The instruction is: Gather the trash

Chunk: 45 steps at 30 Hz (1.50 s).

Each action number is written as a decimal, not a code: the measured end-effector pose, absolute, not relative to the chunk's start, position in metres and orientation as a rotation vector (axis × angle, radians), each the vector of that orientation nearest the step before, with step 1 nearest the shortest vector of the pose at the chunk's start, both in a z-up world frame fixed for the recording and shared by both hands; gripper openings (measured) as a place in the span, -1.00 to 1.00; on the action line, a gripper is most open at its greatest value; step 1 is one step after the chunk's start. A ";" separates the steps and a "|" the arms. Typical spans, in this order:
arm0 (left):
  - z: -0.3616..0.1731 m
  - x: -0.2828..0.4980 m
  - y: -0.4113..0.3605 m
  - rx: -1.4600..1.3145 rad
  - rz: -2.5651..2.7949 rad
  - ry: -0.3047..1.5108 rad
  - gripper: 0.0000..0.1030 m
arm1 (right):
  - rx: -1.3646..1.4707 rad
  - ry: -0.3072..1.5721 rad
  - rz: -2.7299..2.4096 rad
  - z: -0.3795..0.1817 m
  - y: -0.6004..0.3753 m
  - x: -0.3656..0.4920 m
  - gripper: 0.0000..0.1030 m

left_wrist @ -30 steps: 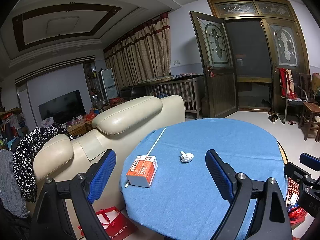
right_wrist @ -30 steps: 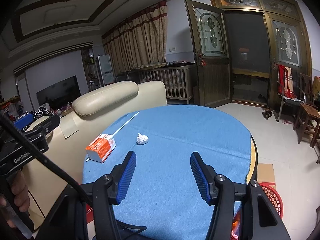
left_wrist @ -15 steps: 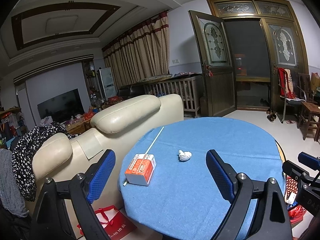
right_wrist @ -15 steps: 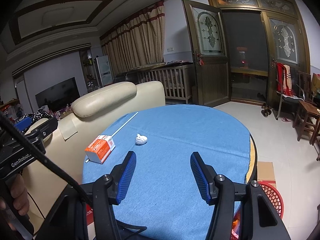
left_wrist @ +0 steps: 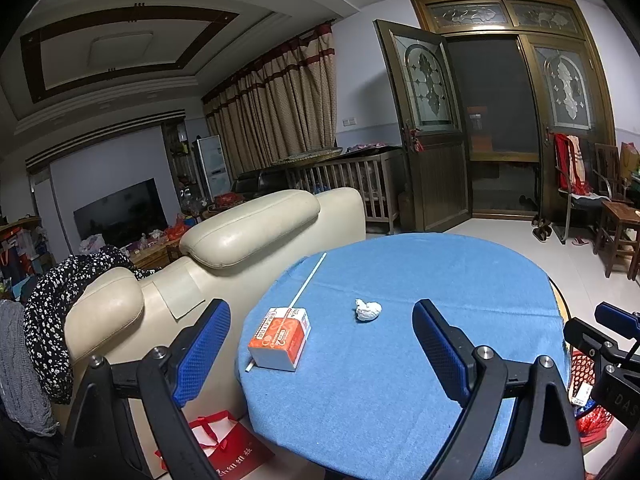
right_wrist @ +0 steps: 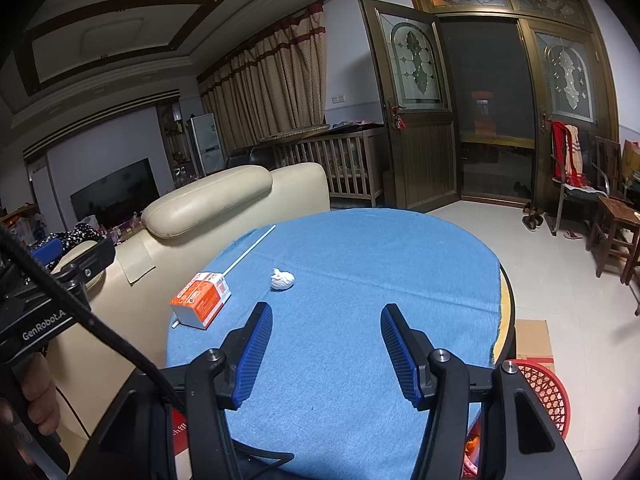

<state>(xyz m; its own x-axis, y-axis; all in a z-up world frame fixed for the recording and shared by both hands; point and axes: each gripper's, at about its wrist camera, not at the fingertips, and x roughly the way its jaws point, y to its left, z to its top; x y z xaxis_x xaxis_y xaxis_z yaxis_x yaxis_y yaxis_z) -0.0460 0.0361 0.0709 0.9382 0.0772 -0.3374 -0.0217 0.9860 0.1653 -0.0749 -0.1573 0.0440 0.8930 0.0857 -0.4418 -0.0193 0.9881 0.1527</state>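
Note:
On a round table with a blue cloth (left_wrist: 400, 360) (right_wrist: 360, 360) lie an orange and white carton (left_wrist: 280, 338) (right_wrist: 202, 299), a crumpled white paper ball (left_wrist: 368, 310) (right_wrist: 282, 279) and a long thin white stick (left_wrist: 306, 286) (right_wrist: 248, 252) that runs under the carton. My left gripper (left_wrist: 322, 352) hovers wide open at the table's near left edge, short of the carton and paper. My right gripper (right_wrist: 326, 346) stands open above the near part of the cloth, nothing between its blue pads. The right gripper's tip (left_wrist: 616, 316) shows in the left wrist view.
A cream leather sofa (left_wrist: 224, 248) (right_wrist: 208, 204) backs against the table's left side. A red mesh basket (right_wrist: 548, 396) (left_wrist: 588, 400) sits on the floor at the right, a red bag (left_wrist: 224, 444) at the lower left. Wooden chairs (right_wrist: 612, 220) stand far right.

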 end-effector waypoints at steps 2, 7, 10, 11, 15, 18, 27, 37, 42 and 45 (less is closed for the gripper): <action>0.071 -0.046 0.036 0.161 0.054 0.350 0.80 | 0.147 0.463 0.055 0.044 -0.158 -0.075 0.17; 0.071 -0.046 0.036 0.162 0.052 0.353 0.80 | 0.149 0.468 0.056 0.044 -0.158 -0.075 0.17; 0.071 -0.046 0.035 0.164 0.051 0.353 0.80 | 0.149 0.466 0.056 0.044 -0.158 -0.075 0.17; 0.071 -0.046 0.035 0.163 0.050 0.353 0.80 | 0.148 0.466 0.056 0.044 -0.158 -0.075 0.17; 0.071 -0.046 0.036 0.164 0.048 0.353 0.80 | 0.151 0.469 0.057 0.044 -0.159 -0.075 0.17; 0.071 -0.046 0.035 0.163 0.048 0.355 0.80 | 0.152 0.471 0.056 0.044 -0.159 -0.075 0.17; 0.070 -0.046 0.036 0.165 0.047 0.357 0.81 | 0.156 0.481 0.056 0.043 -0.159 -0.071 0.17; 0.070 -0.046 0.036 0.168 0.048 0.361 0.81 | 0.158 0.486 0.058 0.041 -0.160 -0.070 0.17; 0.069 -0.045 0.038 0.168 0.049 0.364 0.81 | 0.158 0.488 0.058 0.041 -0.160 -0.070 0.17; 0.069 -0.045 0.039 0.168 0.045 0.364 0.81 | 0.159 0.489 0.060 0.041 -0.160 -0.070 0.17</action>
